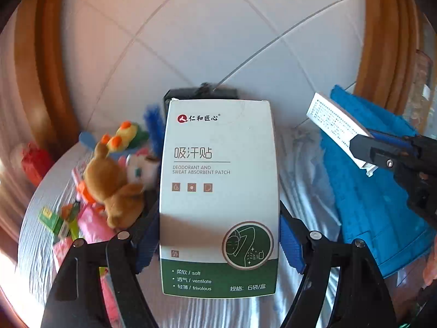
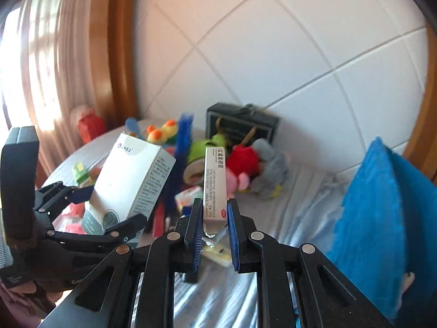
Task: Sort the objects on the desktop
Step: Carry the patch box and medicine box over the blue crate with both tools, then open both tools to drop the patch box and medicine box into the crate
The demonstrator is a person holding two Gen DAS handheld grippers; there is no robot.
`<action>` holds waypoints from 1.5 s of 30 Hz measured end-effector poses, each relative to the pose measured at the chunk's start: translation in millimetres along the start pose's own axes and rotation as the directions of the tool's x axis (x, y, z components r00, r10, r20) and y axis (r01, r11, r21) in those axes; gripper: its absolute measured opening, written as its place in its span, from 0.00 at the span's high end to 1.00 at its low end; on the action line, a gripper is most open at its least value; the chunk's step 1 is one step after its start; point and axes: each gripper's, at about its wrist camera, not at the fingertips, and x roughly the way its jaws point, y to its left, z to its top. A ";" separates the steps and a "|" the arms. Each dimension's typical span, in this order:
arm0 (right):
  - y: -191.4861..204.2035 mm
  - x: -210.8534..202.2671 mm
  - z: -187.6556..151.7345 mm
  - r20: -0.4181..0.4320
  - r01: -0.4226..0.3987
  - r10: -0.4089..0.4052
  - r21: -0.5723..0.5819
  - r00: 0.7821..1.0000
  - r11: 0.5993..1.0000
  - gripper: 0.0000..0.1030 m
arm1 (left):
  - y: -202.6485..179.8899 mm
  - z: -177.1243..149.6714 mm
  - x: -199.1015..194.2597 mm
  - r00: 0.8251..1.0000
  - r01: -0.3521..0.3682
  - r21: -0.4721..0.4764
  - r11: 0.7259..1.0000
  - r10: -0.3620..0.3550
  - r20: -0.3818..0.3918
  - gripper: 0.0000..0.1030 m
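Note:
A white and green patch box (image 1: 218, 180) is raised above the table, and my left gripper (image 1: 218, 232) is shut on its two long sides with blue pads. The right wrist view shows the same box (image 2: 133, 175) tilted in the left gripper (image 2: 109, 210). My right gripper (image 2: 214, 218) is shut on the lower end of a slim white ointment box (image 2: 215, 180), which stands upright between the pads. In the left wrist view that slim box (image 1: 333, 120) sticks out of the right gripper (image 1: 366, 147) at the right.
Plush toys (image 2: 243, 161) and a brown plush (image 1: 109, 180) lie on the striped tablecloth (image 2: 224, 295). A black box (image 2: 240, 123) stands against the tiled wall. A blue cloth (image 1: 366, 191) covers the right side. Small green cartons (image 1: 54, 218) and pink packets lie at the left.

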 end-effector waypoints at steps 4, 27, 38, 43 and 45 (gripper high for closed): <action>-54.8 -80.2 13.3 0.093 0.171 -0.175 0.049 0.980 0.984 0.84 | -71.5 43.9 -18.9 0.990 0.117 0.109 0.987 -0.125 0.069 0.27; -362.9 -110.7 -119.4 -0.548 0.390 -0.227 0.200 0.805 0.899 0.84 | -414.6 44.8 82.6 0.825 0.407 0.367 0.837 -0.164 -0.541 0.27; -384.8 -88.0 -162.6 -0.689 0.337 -0.104 0.213 0.718 0.917 0.83 | -420.3 18.4 95.7 0.754 0.392 0.328 0.859 -0.096 -0.649 0.24; -382.2 -85.8 -162.9 -0.703 0.345 -0.109 0.203 0.703 0.916 0.83 | -419.1 18.8 88.8 0.769 0.374 0.345 0.861 -0.081 -0.634 0.23; -379.9 -88.8 -161.9 -0.707 0.358 -0.128 0.186 0.696 0.915 0.76 | -417.7 25.6 86.8 0.777 0.377 0.355 0.855 -0.083 -0.624 0.23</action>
